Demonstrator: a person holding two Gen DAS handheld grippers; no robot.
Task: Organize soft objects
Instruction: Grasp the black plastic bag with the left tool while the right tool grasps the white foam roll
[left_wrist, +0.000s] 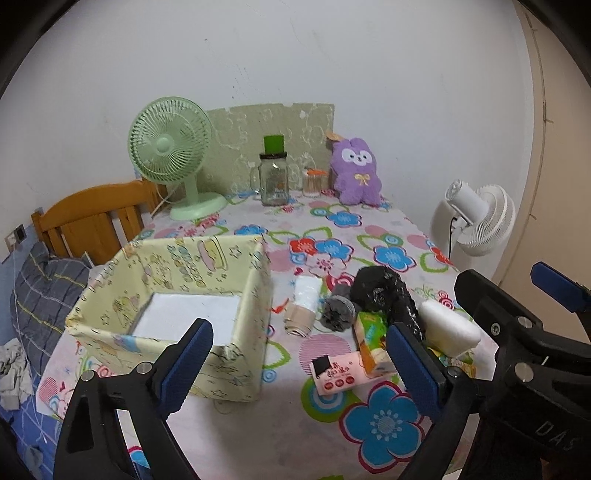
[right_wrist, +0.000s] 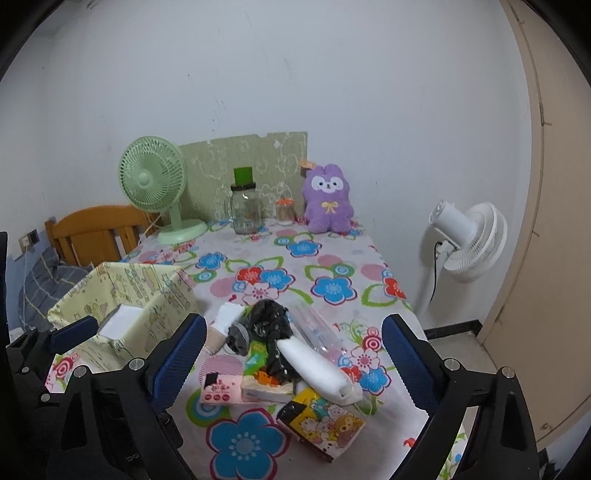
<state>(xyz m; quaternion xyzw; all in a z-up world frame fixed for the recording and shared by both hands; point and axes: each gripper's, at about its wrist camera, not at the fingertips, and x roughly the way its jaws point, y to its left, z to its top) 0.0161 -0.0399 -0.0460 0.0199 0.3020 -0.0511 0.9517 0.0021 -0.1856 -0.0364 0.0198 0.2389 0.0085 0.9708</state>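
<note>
No item is gripped yet; judge this as the start of the sorting step. Your left hand-held gripper (left_wrist: 299, 363) is spread wide and empty, hovering over the bench (left_wrist: 384, 424) between the box (left_wrist: 236, 354) and the pile. Your right hand-held gripper (right_wrist: 291, 354) is likewise spread and empty, framing the pile from the near edge.

The box stands open-topped at the left of the bench, with only a white liner visible inside. The soft items lie heaped just right of it: black bag (right_wrist: 271, 321), white roll (right_wrist: 317, 363), pink pack (right_wrist: 219, 386), green pack (right_wrist: 258, 356), cartoon pack (right_wrist: 321, 419).

The white roll's long axis runs diagonally, its far end toward the bag, its near end toward your right. The next move probably calls for closing across that axis, not along it.
</note>
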